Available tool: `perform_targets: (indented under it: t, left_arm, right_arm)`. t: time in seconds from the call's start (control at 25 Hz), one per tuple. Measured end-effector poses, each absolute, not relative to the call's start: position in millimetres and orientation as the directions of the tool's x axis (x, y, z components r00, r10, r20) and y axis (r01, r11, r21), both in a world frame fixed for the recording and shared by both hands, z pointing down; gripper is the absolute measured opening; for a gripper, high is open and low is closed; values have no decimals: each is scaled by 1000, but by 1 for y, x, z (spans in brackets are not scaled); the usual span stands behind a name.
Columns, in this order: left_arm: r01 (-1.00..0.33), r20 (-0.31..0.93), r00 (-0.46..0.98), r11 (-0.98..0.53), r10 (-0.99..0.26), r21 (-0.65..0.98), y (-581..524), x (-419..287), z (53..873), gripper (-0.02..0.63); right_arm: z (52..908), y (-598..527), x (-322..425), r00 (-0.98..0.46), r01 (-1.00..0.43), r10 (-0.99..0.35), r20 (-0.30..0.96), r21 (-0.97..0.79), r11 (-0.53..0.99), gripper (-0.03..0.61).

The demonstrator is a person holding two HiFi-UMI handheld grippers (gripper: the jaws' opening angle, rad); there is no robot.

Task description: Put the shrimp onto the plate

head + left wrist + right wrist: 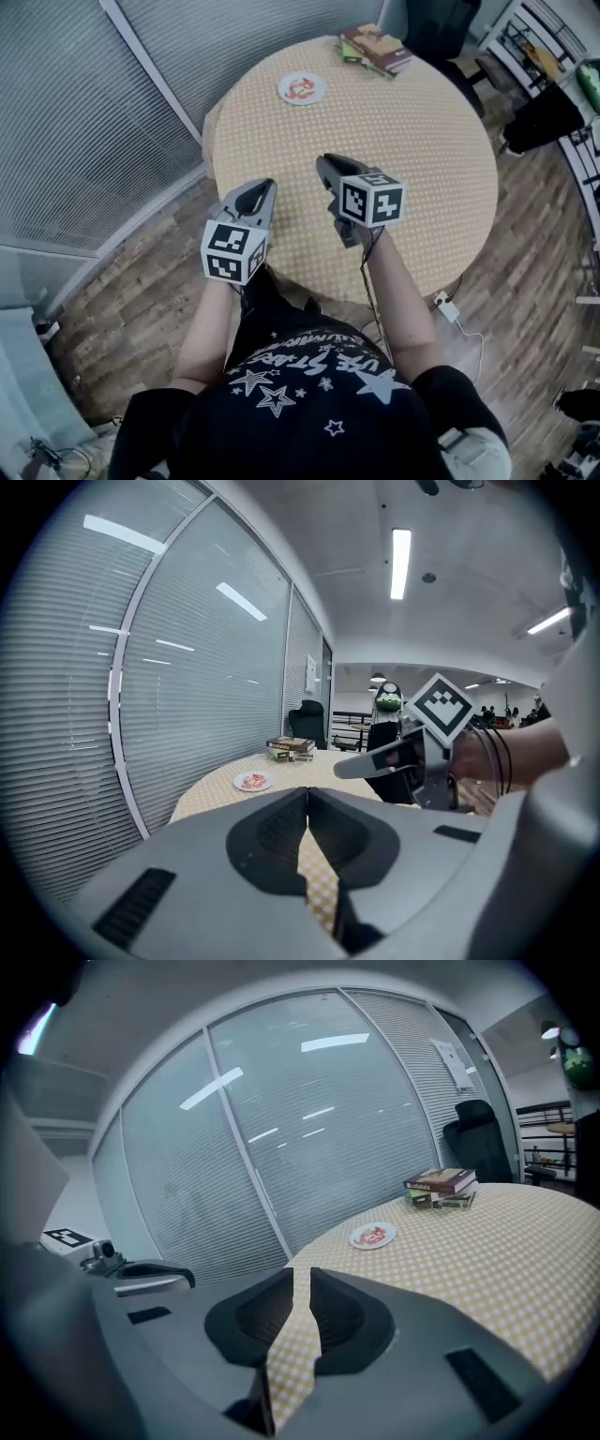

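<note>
The shrimp, a small orange-red curl, lies on the white plate at the table's far side, near the books. Both grippers are well apart from it at the near edge. The left gripper has its jaws together, the right gripper a narrow gap with nothing in it.

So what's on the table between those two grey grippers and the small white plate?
Nothing: the head view shows only bare yellow checked tablecloth up to the white plate.
</note>
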State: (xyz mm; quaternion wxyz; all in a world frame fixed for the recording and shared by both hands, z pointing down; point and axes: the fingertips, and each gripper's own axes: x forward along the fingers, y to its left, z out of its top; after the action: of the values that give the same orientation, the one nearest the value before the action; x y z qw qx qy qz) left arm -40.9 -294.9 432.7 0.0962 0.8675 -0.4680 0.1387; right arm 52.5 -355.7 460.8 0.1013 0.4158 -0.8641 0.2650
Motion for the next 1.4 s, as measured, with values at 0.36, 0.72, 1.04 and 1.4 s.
perform_targets:
  t: [0.36,0.72,1.04,1.4]
  left_arm:
    - [-839,322,512,-544,-797,-14,-241,-17,421,9]
    - [-850,317,499,-527,-807,-5,-186,-45,416,9]
    - [-857,290,500,-514,-816,29,-114,-78,406,9]
    - [-833,246,542,-552,-804,33,-54,-82,394,9]
  right_arm:
    - [449,-297,69,-700,-709,-634,329,-424,563,58]
    - [434,-246,55,-705,-701,-654,274,-414,581,58]
    - [417,-175,36,-683,-718,-685,255,-406,565,58]
    - [399,-106,45,-634,-759,-735,242,-377,530,58]
